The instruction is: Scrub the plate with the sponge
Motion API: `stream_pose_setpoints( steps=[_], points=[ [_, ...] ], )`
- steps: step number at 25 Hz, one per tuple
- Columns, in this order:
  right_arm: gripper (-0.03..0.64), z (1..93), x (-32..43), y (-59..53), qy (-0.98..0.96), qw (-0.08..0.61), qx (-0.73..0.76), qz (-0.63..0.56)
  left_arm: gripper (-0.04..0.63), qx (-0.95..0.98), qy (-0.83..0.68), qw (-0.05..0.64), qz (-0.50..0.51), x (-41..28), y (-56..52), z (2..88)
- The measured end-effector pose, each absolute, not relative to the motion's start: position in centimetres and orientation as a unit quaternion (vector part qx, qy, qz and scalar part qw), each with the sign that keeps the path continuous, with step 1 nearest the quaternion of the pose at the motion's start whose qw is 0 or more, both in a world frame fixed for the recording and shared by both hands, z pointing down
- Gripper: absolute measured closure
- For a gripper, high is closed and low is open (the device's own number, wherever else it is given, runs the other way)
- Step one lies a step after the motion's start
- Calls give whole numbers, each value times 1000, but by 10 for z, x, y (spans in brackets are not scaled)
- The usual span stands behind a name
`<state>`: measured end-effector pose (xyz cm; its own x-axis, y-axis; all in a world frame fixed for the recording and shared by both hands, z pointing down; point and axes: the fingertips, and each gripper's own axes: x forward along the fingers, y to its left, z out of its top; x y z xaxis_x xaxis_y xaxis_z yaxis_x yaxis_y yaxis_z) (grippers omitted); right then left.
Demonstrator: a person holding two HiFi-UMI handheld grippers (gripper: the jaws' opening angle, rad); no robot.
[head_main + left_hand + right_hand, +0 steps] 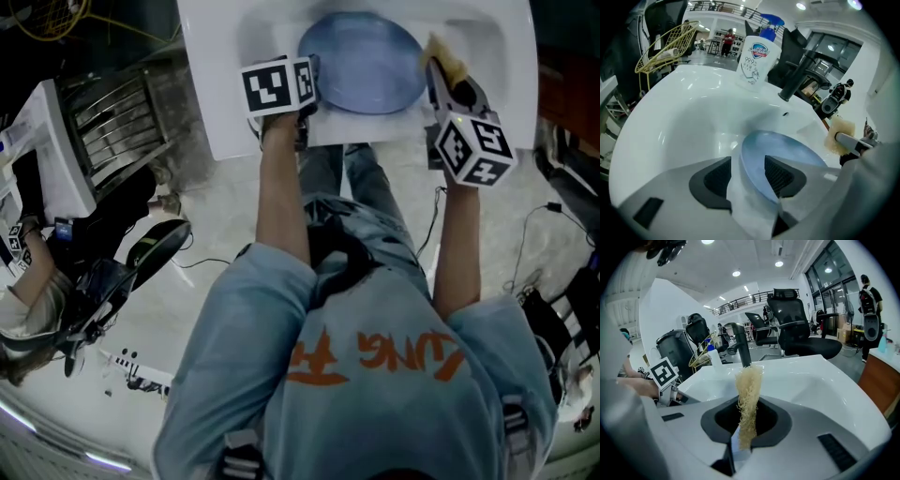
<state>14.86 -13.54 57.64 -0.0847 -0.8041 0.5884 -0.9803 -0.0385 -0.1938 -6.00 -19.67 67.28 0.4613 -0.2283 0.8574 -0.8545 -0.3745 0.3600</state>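
Head view: plate (361, 61) sits in the sink (225, 94), with the sponge (442, 56) at its right rim.
Left gripper view: left gripper (749, 171) has its jaws apart, straddling the plate's near rim without pinching it.
Right gripper view: right gripper (747, 420) is clamped on the sponge. Plate isn't in frame, so sweep left.

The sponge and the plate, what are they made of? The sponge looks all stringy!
The sponge looks like plant fibre, maybe loofah: it is pale yellow and matte, with tangled, stringy strands sticking out at the edges. The plate is pale blue and smooth, with a soft sheen. It could be glazed ceramic or hard plastic; the look alone does not settle which.
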Motion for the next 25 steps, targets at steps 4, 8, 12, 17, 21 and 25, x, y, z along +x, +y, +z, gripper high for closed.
stream_pose_setpoints(
  steps=[4,8,12,17,21,25],
  points=[
    [578,578,149,-140,-668,147,667,295,383,735,-348,433,388,-58,-203,683],
    [578,581,156,-144,-659,144,675,298,383,731,-317,418,436,-54,-206,701],
    [578,587,163,-143,-645,144,686,305,385,721,-281,420,474,-52,-203,720],
    [578,589,169,-139,-629,142,697,312,411,714,-261,458,462,-49,-201,726],
    [578,587,176,-136,-625,140,701,312,503,709,-278,490,424,-41,-204,723],
    [578,578,177,-132,-634,138,696,309,558,699,-320,523,369,-36,-210,711]
  ],
)
